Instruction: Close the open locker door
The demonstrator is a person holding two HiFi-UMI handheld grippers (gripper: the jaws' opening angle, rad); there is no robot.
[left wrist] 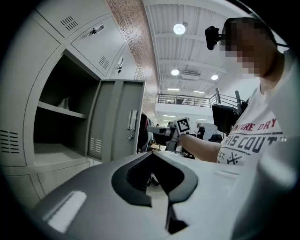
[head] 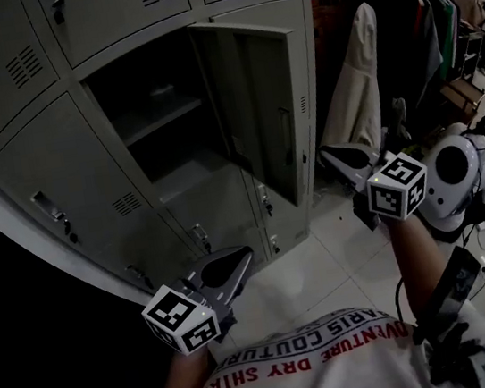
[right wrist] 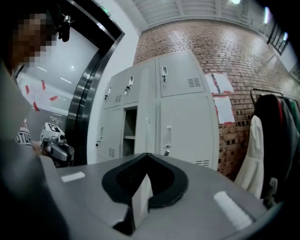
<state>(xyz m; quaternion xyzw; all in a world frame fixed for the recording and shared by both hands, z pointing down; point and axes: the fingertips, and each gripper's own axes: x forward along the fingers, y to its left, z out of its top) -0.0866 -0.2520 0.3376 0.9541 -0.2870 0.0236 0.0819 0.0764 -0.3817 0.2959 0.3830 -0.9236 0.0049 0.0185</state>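
The grey locker bank fills the upper left of the head view, and one middle locker (head: 159, 120) stands open with a shelf inside. Its door (head: 259, 109) swings out toward me, edge on. My left gripper (head: 243, 256) hangs low in front of the bottom lockers, shut and empty. Just right of the door's free edge is my right gripper (head: 329, 155), also shut and empty, apart from the door. The left gripper view shows the door's (left wrist: 117, 119) inner face beyond the left gripper (left wrist: 151, 153). The right gripper (right wrist: 146, 155) faces the door's outer side (right wrist: 185, 129) with its handle (right wrist: 167, 136).
A white coat (head: 357, 81) and dark clothes on a rack (head: 417, 0) hang right of the lockers against a brick wall. A round white device (head: 451, 171) and cables lie on the tiled floor at right. Papers (right wrist: 220, 96) are stuck on the bricks.
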